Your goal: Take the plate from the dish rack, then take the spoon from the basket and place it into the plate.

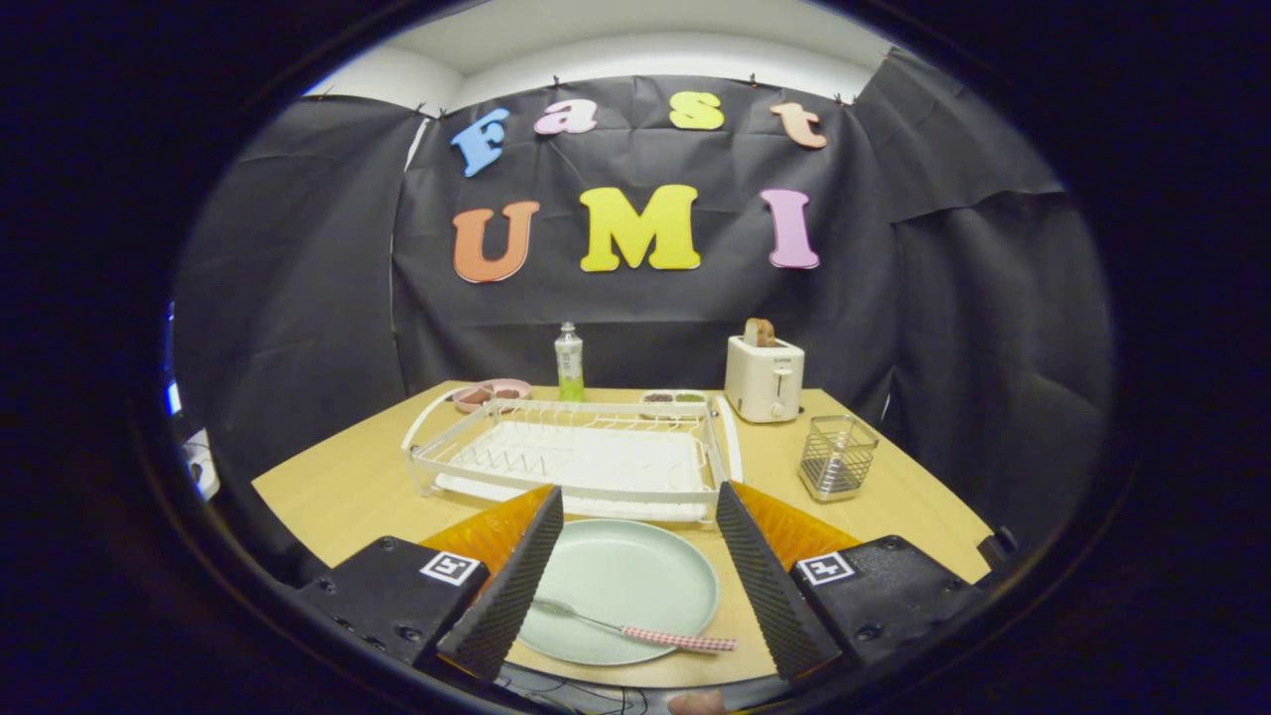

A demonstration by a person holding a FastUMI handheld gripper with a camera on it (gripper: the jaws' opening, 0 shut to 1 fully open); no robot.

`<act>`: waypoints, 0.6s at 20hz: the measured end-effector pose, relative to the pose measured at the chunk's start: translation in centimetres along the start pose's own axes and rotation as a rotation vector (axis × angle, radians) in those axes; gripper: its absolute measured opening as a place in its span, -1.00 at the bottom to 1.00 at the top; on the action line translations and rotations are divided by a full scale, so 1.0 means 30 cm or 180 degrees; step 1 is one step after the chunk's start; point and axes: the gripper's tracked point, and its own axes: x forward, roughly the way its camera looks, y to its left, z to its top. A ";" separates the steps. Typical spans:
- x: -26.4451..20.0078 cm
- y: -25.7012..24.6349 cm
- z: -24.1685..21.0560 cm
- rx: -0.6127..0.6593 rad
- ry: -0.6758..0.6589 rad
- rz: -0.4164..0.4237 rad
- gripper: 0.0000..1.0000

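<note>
A black-draped booth closes in a pale wooden table (338, 487), and I look across it from the near edge. My gripper (630, 571) hangs with its fingers spread wide and holding nothing. The plate (635, 576) lies flat on the table between them, and the spoon (635, 628) rests across its near part, bowl toward 9 o'clock and checked handle toward 3, its tip past the rim. To my eye the task looks done, which is likely why I am apart from both. Beyond the plate at 12 o'clock sits the dish rack (576, 457), with no plate in it. The wire basket (837, 457) stands at 2 o'clock; I can't make out anything inside. Further back are a toaster (763, 377) and a soap bottle (568, 362).
</note>
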 end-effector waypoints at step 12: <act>-0.331 -0.059 0.219 0.0007 -0.0522 0.0108 1.00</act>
